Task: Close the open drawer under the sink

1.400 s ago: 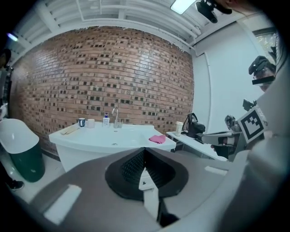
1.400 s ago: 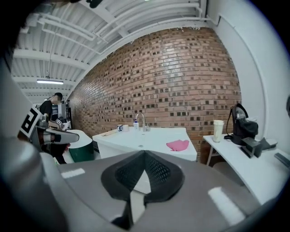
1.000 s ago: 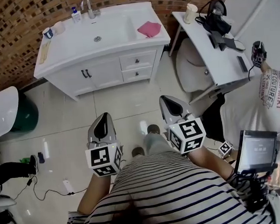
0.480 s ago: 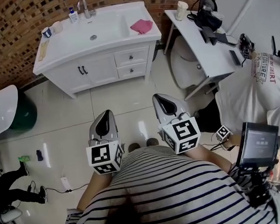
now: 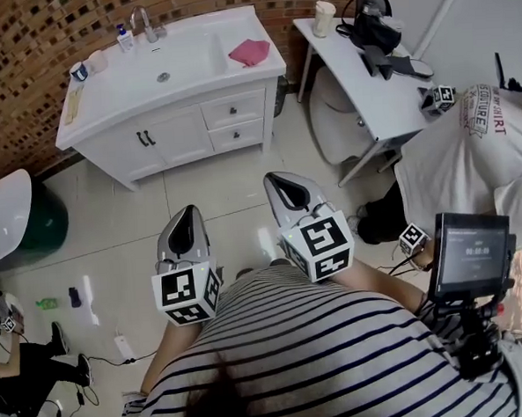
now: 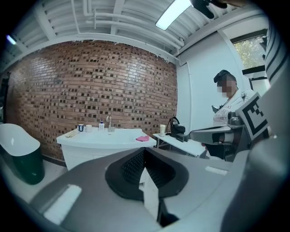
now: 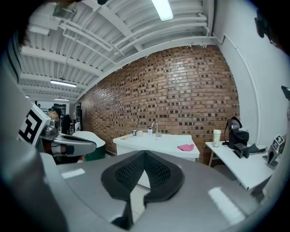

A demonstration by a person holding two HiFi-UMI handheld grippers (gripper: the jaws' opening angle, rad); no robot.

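Both tools, left tool (image 5: pixel 189 215) and right tool (image 5: pixel 277 181), have jaws pressed together, gripping nothing, above the floor (image 5: pixel 215 184). The sink cabinet (image 5: pixel 173 138) stands well apart ahead; its drawers (image 5: pixel 234 113) look flush.

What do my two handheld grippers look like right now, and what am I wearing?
The left gripper and right gripper are grey tapered shells with black ribbed pads inside. Each carries a white cube printed with black square markers. The person wears a black-and-white striped shirt.
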